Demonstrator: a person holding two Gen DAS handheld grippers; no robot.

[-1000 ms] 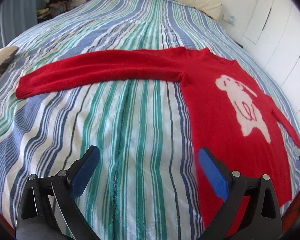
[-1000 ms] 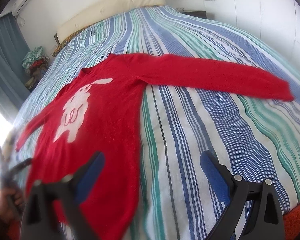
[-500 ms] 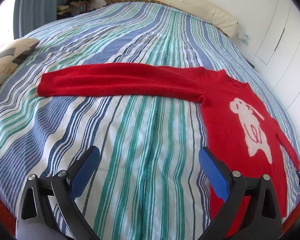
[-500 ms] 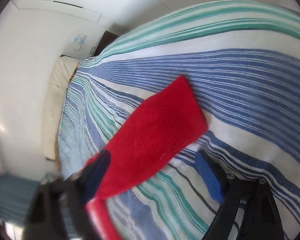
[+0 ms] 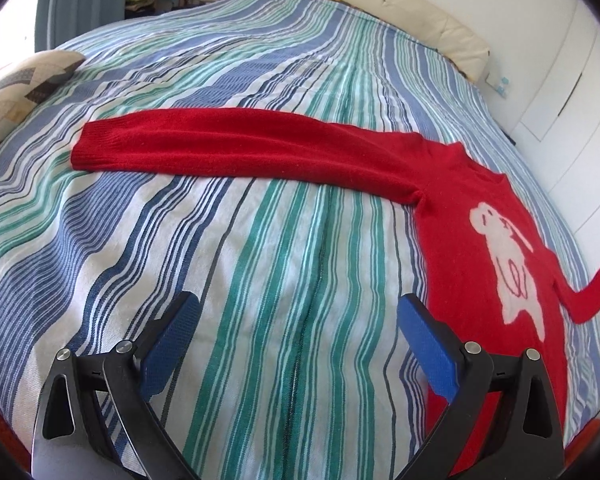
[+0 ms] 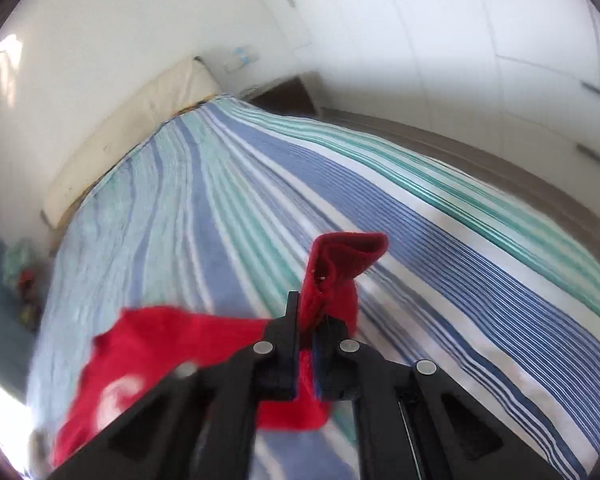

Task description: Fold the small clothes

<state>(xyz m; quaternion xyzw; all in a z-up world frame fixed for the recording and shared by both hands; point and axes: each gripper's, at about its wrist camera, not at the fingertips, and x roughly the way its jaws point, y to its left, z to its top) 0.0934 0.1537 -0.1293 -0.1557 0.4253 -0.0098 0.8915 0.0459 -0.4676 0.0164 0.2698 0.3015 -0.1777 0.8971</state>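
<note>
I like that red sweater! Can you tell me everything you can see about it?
The red sweater looks soft and fuzzy, like knitted wool, with a white animal picture on its front. It lies face up on the striped bedspread. One long sleeve lies flat and straight on the bed. The other sleeve's cuff is lifted, pinched in the shut right gripper. The left gripper is open and touches nothing.

Striped bed (image 5: 292, 264) carries a red sweater (image 5: 472, 200) and patterned cushion (image 5: 16, 88).
</note>
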